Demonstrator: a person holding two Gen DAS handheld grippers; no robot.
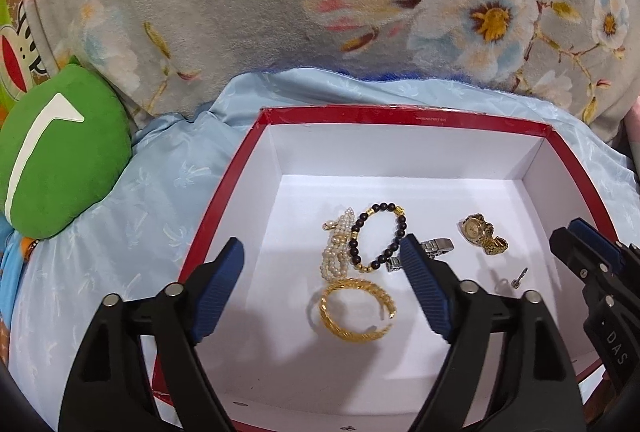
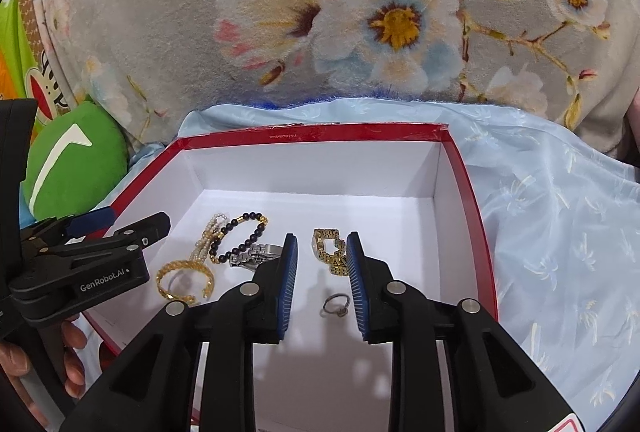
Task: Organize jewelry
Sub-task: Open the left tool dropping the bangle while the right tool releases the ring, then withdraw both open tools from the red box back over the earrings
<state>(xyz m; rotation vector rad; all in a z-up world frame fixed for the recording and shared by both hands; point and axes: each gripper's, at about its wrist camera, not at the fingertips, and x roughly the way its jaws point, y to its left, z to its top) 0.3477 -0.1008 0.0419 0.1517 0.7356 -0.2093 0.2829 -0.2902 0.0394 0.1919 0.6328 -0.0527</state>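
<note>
Jewelry is lying inside a red box with white lining on a pale blue bedcover. From the left wrist, the left hand-held gripper is hovering with jaws wide apart above a gold bangle, near a pearl bracelet, black bead bracelet and gold watch. From the right wrist, the right hand-held gripper is hanging over the box floor, jaws slightly parted and gripping nothing, a small ring lying below them.
</note>
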